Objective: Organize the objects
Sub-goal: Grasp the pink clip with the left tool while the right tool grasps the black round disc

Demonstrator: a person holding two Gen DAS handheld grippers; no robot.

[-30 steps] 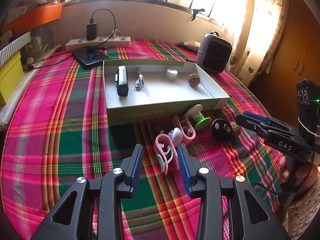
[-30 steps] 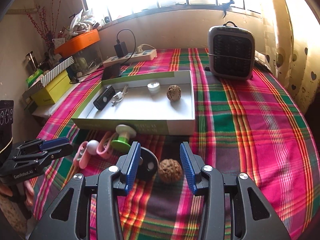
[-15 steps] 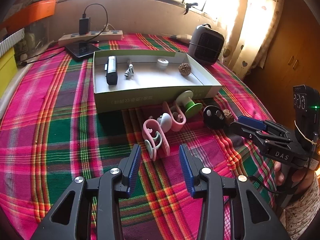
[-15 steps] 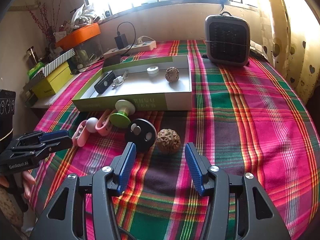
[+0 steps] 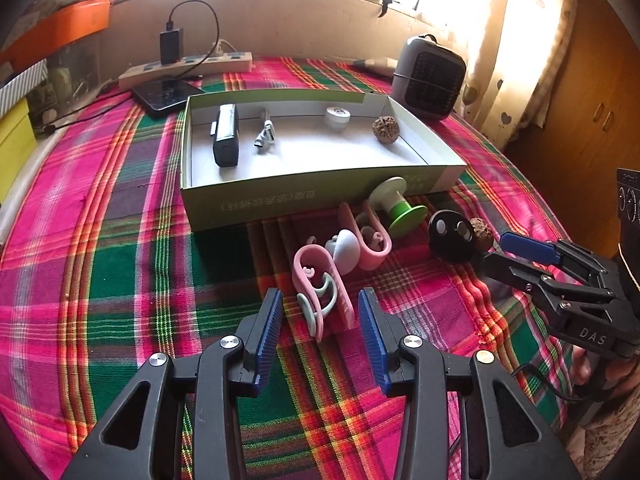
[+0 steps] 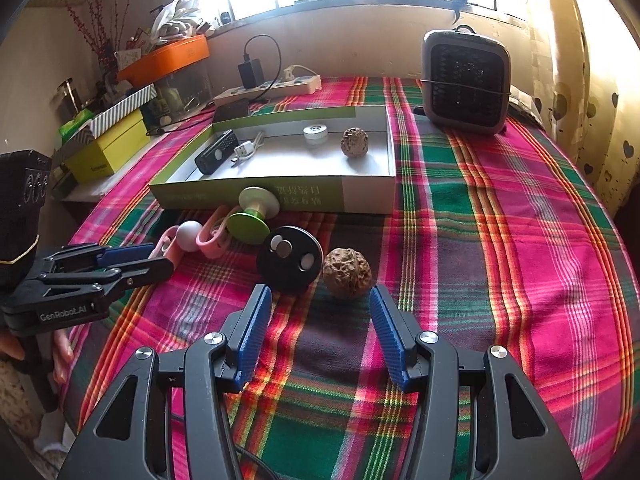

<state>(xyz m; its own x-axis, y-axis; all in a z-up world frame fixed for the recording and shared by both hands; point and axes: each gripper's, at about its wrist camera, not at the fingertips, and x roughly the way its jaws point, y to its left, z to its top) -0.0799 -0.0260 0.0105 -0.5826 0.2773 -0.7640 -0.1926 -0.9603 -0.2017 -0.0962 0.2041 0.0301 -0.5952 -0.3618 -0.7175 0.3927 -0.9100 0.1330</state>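
A shallow green-and-white box (image 5: 280,200) (image 6: 360,196) holds a black device (image 5: 226,134), a small cable (image 5: 264,136), a white cap (image 5: 337,115) and a walnut (image 5: 386,125). In front of it lie two pink clips (image 5: 316,280) (image 5: 370,236), a white ball (image 5: 346,246), a green-and-white spool (image 5: 400,208) (image 6: 254,216), a black disc (image 5: 450,234) (image 6: 290,258) and a loose walnut (image 6: 347,273). My left gripper (image 5: 320,304) is open, with the near pink clip just ahead of its fingertips. My right gripper (image 6: 320,300) is open, just short of the walnut and disc.
A grey heater (image 6: 466,82) stands at the back right. A power strip with charger (image 5: 188,66) and a phone (image 5: 166,94) lie behind the box. Yellow and orange boxes (image 6: 108,152) crowd the left side. The plaid cloth (image 6: 500,240) covers the table.
Both grippers have drawn back from the objects. The right gripper's jaws have opened wider, and the walnut that lay between them now lies ahead of its tips.
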